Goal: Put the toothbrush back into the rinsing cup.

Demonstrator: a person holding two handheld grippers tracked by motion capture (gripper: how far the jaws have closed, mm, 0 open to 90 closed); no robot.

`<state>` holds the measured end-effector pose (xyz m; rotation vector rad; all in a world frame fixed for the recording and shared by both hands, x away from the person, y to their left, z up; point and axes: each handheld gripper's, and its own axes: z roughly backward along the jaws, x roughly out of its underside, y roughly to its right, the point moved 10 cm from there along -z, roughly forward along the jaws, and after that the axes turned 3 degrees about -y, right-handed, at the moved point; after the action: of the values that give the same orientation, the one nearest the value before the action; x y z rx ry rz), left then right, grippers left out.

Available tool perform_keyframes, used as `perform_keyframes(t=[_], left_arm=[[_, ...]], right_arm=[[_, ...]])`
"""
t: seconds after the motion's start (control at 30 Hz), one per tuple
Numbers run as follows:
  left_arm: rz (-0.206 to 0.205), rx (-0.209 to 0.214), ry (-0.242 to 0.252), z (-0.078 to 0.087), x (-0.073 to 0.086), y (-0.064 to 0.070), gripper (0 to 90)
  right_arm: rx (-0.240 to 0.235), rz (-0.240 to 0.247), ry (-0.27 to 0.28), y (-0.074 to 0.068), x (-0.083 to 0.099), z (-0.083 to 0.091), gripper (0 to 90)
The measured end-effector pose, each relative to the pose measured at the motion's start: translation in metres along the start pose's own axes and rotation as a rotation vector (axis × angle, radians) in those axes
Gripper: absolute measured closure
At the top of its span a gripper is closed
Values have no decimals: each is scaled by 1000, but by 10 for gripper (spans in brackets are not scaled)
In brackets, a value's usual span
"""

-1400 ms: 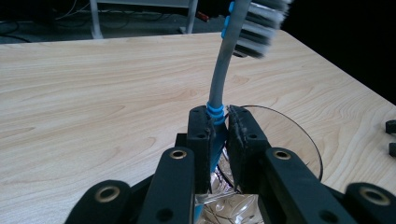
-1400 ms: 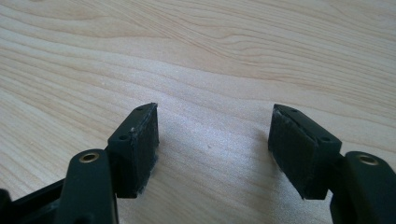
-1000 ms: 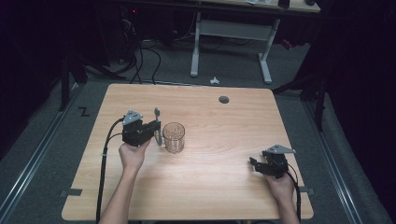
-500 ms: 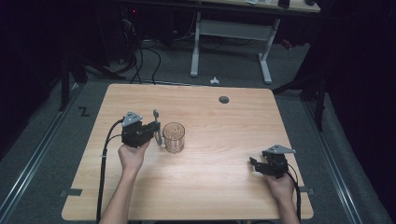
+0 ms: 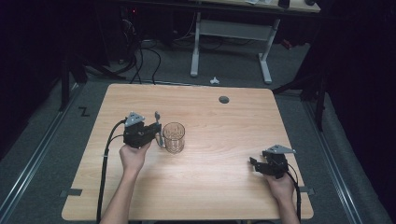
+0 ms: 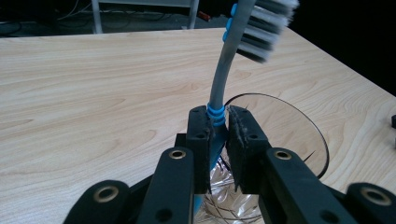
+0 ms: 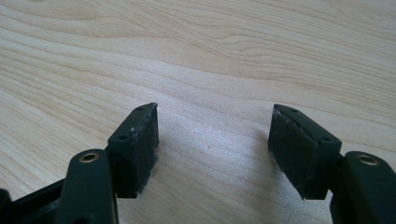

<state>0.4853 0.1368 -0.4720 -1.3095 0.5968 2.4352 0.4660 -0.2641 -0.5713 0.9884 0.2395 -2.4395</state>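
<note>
My left gripper (image 5: 158,133) (image 6: 218,122) is shut on a grey toothbrush (image 6: 223,70) with blue ribs; its bristle head (image 6: 267,29) points up. The brush (image 5: 158,126) stands upright just left of a clear patterned glass (image 5: 173,138), whose rim (image 6: 299,116) lies right behind the jaws. The handle's lower end sits at the glass's near edge; I cannot tell if it is inside. My right gripper (image 5: 253,163) (image 7: 212,140) rests low over the bare wood at the table's front right, open, with nothing between its pads (image 7: 140,140).
The wooden table (image 5: 219,121) has a round cable hole (image 5: 224,99) at the back right. Cables trail from both grippers toward the front edge. A white desk frame (image 5: 229,32) stands on the floor beyond the table.
</note>
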Motion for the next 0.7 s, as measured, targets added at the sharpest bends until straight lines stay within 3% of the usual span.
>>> perform_keyframes(t=[0.43,0.7], left_arm=[[12,-3,-18,-1,2,-2,771],[27,-10,-18,2,1,-3,648]], right_arm=[[0,0,0,0,0,0,340],[0,1,0,0,0,0,340]])
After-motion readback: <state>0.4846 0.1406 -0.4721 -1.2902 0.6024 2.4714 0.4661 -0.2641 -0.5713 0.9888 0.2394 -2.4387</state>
